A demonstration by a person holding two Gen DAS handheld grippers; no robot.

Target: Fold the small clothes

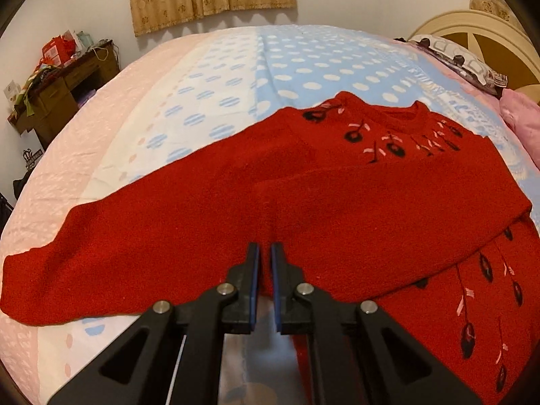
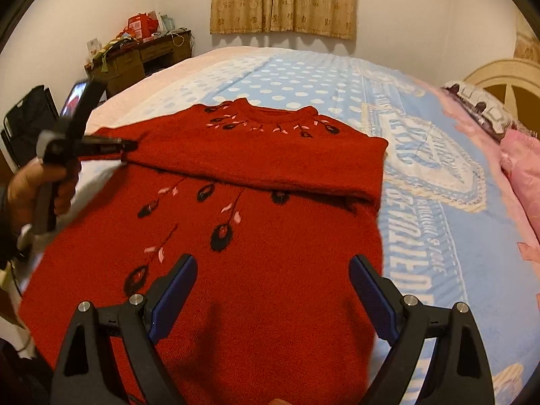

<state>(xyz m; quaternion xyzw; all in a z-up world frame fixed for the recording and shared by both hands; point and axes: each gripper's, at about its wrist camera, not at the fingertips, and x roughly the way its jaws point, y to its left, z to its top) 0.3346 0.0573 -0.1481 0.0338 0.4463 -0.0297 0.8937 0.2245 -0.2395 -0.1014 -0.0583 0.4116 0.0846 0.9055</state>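
Firstly, bed: large, covered with a blue-and-white dotted blanket over a pink quilted cover; cream headboard at the far right end.

Item two, red sweater: knitted, with black-and-pink embroidered sprigs below the round neckline and down the front. It lies flat on the blanket, collar pointing toward the curtained wall. One sleeve is folded across the chest, forming a band from shoulder to shoulder; the other sleeve stretches out sideways over the blanket.

Item three, counter: brown wooden desk in the far corner, piled with red boxes and oddments, too small to list.

Item four, curtain: beige, patterned, on the far wall.

Item five, pillows: patterned and pink, by the headboard.

Item six, right hand-held gripper: fingers spread wide, hovering over the sweater's lower front, holding nothing.

Item seven, left hand-held gripper: blue pads nearly together, apparently pinching red knit at the folded sleeve's edge, though blur leaves the contact uncertain.
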